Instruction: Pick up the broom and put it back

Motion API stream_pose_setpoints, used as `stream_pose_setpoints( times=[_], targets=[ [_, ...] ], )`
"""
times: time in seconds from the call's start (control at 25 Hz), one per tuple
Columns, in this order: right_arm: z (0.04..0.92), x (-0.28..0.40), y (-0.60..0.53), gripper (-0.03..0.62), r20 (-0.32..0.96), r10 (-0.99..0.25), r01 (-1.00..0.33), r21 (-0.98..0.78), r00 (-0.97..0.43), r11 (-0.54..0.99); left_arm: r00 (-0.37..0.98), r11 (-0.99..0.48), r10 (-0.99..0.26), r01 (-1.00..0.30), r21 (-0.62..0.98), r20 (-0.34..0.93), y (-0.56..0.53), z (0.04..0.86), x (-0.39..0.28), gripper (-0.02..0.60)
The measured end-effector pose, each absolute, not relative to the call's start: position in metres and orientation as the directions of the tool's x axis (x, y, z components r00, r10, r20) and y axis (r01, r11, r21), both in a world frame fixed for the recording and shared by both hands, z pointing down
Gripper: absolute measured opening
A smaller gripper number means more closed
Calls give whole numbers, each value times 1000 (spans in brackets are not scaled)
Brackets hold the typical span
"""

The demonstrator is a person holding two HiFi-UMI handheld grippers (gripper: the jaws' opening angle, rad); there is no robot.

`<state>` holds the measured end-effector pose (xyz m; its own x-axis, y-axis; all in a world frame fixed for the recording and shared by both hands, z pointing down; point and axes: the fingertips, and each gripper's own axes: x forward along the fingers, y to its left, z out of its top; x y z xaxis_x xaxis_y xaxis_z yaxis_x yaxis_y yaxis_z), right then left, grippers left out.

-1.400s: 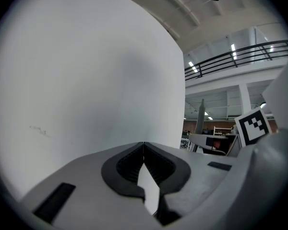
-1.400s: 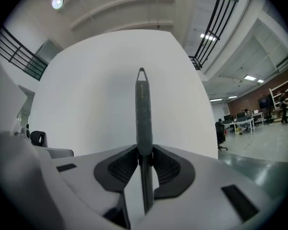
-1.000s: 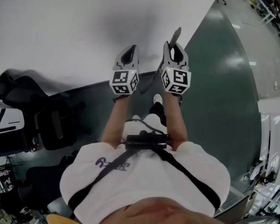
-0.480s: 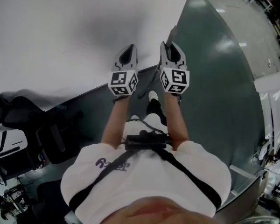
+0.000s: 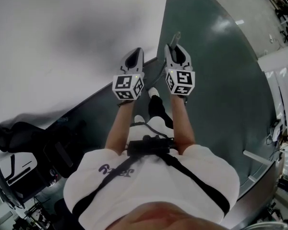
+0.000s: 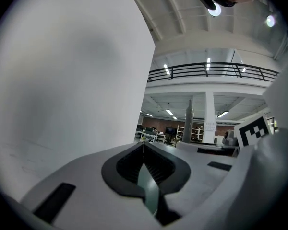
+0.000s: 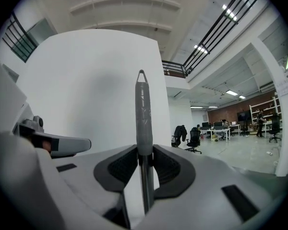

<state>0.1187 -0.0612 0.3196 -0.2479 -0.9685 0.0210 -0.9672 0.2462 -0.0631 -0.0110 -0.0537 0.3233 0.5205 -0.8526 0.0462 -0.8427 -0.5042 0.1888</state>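
Note:
My right gripper point(image 7: 144, 153) is shut on the broom's grey handle point(image 7: 143, 114), which stands upright between the jaws with its pointed tip above them. In the head view the handle tip point(image 5: 175, 35) pokes out beyond the right gripper point(image 5: 176, 51), held at chest height over the dark floor. The left gripper point(image 5: 135, 57) is beside it on the left, level with it. In its own view the left gripper point(image 6: 143, 145) has its jaws closed together with nothing between them. The broom's head is hidden.
A tall white wall point(image 5: 62, 32) fills the left and ends at a corner just ahead. Dark green floor point(image 5: 221, 80) stretches to the right. A black office chair point(image 5: 33, 138) stands at my left, and desks and chairs point(image 7: 194, 140) stand far off.
Both grippers have travelled forward with the person, keeping side by side. The wall's corner has shifted leftward in the head view. The grip on the broom handle is unchanged.

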Motion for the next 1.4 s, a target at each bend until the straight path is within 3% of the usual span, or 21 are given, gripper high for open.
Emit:
stream_pose_setpoints(
  times=[0.56, 1.12, 1.4],
  targets=[
    [438, 175, -107, 103, 259, -944, -978, -94, -205, 187, 606, -556, -763, -793, 248, 227, -100, 429, 60, 12],
    [635, 185, -140, 103, 565, -798, -977, -150, -212, 154, 546, -465, -712, -838, 286, 441, -137, 570, 59, 12],
    [706, 173, -168, 103, 642, -730, -972, -147, -233, 182, 527, -432, -690, -850, 302, 496, -150, 622, 52, 12]
  ],
)
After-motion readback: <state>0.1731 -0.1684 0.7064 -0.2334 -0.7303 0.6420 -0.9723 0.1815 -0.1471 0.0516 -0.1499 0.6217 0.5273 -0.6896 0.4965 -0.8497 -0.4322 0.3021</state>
